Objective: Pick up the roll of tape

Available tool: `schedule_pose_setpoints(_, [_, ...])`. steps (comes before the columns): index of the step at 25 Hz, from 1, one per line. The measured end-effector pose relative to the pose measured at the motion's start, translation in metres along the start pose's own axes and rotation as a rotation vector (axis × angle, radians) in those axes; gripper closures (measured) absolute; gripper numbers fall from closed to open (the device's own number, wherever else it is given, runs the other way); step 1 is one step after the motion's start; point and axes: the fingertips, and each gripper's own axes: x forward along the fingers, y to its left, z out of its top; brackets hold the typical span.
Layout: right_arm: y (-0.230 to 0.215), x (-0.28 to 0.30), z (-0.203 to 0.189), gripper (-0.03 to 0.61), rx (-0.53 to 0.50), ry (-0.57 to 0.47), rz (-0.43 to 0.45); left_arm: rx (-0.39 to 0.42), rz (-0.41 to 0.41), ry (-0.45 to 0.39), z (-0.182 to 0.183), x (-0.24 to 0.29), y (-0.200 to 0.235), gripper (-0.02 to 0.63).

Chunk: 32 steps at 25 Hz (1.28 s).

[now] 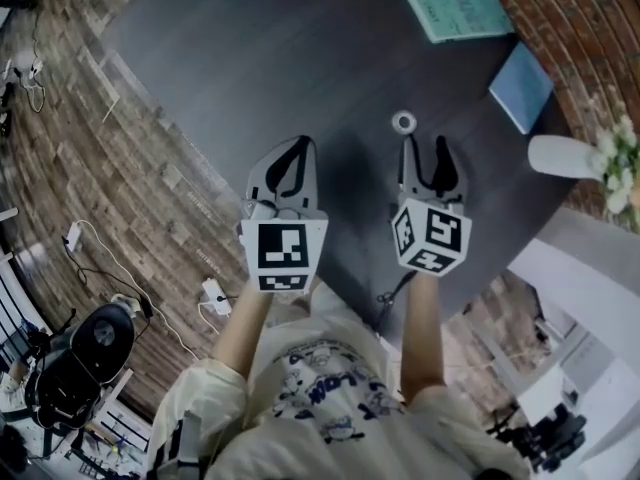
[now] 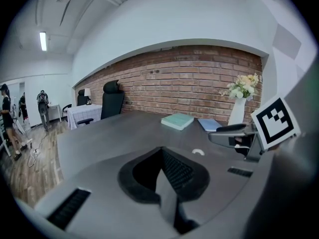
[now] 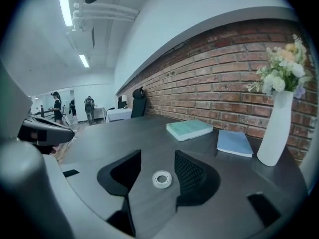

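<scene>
Left gripper (image 1: 298, 148): jaws pressed together, empty, near-left of tape. Right gripper (image 1: 425, 148): jaws wide, just short of tape (image 1: 404, 122), no contact. Tape is a small white ring, flat on the smooth dark table (image 1: 300, 58), bare top around it. Flat teal book (image 1: 455, 6) and blue book (image 1: 521, 86) lie beyond.

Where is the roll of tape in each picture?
Head view: roll of tape upper middle, just ahead of the right gripper.
Left gripper view: tape right of centre, a small white arc.
Right gripper view: tape low centre, between the jaws.
Shared landmark: teal book.
</scene>
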Motion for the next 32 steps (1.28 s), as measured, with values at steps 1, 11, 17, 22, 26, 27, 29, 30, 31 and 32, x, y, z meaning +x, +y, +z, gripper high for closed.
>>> schedule_pose_setpoints(1, [0.000, 0.006, -0.005, 0.380, -0.001, 0.012, 0.003, 0.000, -0.002, 0.008, -0.003, 0.004, 0.000, 0.612])
schedule_pose_setpoints(11, [0.000, 0.048, -0.052, 0.333, -0.013, 0.165, 0.011, -0.010, -0.007, 0.055, -0.026, 0.022, 0.001, 0.612])
schedule_pose_setpoints(17, [-0.001, 0.059, -0.067, 0.333, -0.031, 0.229, -0.016, -0.020, -0.011, 0.077, -0.036, 0.028, 0.003, 0.612])
schedule_pose_setpoints(22, [-0.006, 0.065, -0.073, 0.334, -0.011, 0.255, -0.037, -0.020, -0.019, 0.092, -0.043, 0.032, 0.002, 0.612])
schedule_pose_setpoints(26, [-0.012, 0.068, -0.075, 0.334, 0.008, 0.285, -0.035, -0.020, -0.024, 0.097, -0.043, 0.034, -0.005, 0.612])
schedule_pose_setpoints(27, [-0.014, 0.069, -0.076, 0.334, 0.011, 0.297, -0.034, -0.018, -0.026, 0.099, -0.043, 0.035, -0.007, 0.612])
schedule_pose_setpoints(29, [-0.017, 0.069, -0.078, 0.334, 0.012, 0.316, -0.034, -0.016, -0.028, 0.102, -0.043, 0.036, -0.011, 0.612])
schedule_pose_setpoints(30, [-0.019, 0.069, -0.079, 0.334, 0.009, 0.322, -0.035, -0.016, -0.029, 0.104, -0.043, 0.036, -0.013, 0.612])
schedule_pose_setpoints(31, [-0.020, 0.067, -0.079, 0.334, 0.005, 0.327, -0.035, -0.016, -0.029, 0.106, -0.042, 0.036, -0.015, 0.612])
schedule_pose_setpoints(32, [-0.020, 0.066, -0.079, 0.334, 0.000, 0.330, -0.034, -0.015, -0.030, 0.107, -0.042, 0.035, -0.017, 0.612])
